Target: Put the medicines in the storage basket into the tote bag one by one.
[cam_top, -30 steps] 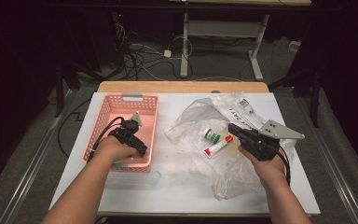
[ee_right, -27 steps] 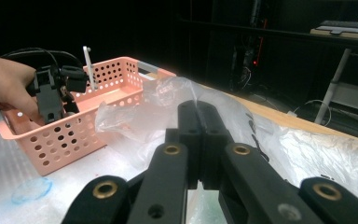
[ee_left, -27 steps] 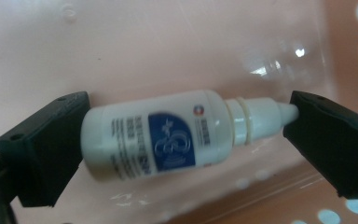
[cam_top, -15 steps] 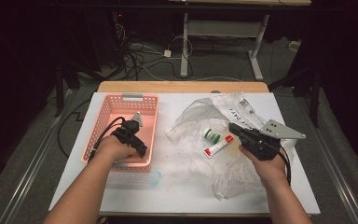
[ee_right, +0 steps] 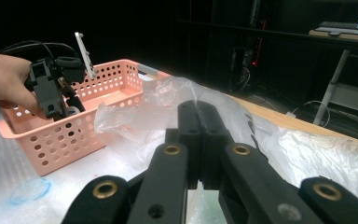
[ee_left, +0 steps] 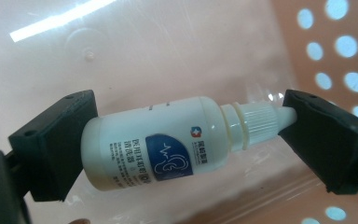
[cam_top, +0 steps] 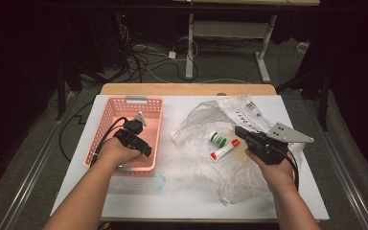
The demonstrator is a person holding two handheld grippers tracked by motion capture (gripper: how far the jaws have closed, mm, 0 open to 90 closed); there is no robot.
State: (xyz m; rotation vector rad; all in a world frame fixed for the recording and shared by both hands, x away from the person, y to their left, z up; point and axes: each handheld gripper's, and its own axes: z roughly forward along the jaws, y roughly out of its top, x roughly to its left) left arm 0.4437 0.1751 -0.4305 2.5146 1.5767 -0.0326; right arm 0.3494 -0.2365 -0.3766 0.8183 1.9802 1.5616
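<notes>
A white dropper bottle (ee_left: 158,149) with a blue label lies lengthwise between the jaws of my left gripper (ee_left: 186,140). One pad is on its base and the other on its cap tip. The jaws have just been closing on it. This gripper (cam_top: 143,147) points down inside the pink basket (cam_top: 106,115). My right gripper (cam_top: 238,130) is shut with nothing between its jaws and hovers over the crumpled clear plastic bag (cam_top: 206,115). Its fingertips (ee_right: 198,116) point toward the basket (ee_right: 74,135) and the left gripper (ee_right: 51,93).
A green-capped white item (cam_top: 216,139) and a red and white tube (cam_top: 224,148) lie on the bag near the right gripper. A flat printed pouch (cam_top: 247,109) rests behind them. A blue smear (cam_top: 159,182) marks the white table (cam_top: 182,201) in front of the basket.
The left hand has shifted slightly inside the basket. The right hand and gripper have not moved.
</notes>
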